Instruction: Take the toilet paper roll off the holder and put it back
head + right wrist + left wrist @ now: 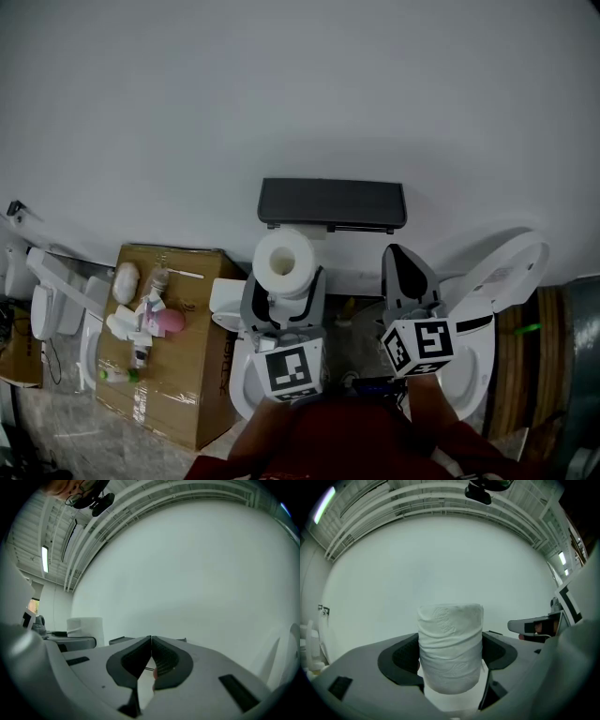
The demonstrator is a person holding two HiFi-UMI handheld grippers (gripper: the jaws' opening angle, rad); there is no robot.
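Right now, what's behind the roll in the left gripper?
Bare white wall is all that shows behind the roll held in the left gripper's jaws. The head view puts the dark holder on that wall, slightly right. The patch directly behind the roll is covered.

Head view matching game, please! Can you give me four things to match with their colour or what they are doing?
Things:
1 roll
2 holder
3 right gripper
4 box

Clues:
a jaws shut, nothing in them
b black, on the wall
c brown, at the left
d white, clamped in the jaws of the left gripper

Pairs: 1-d, 2-b, 3-a, 4-c
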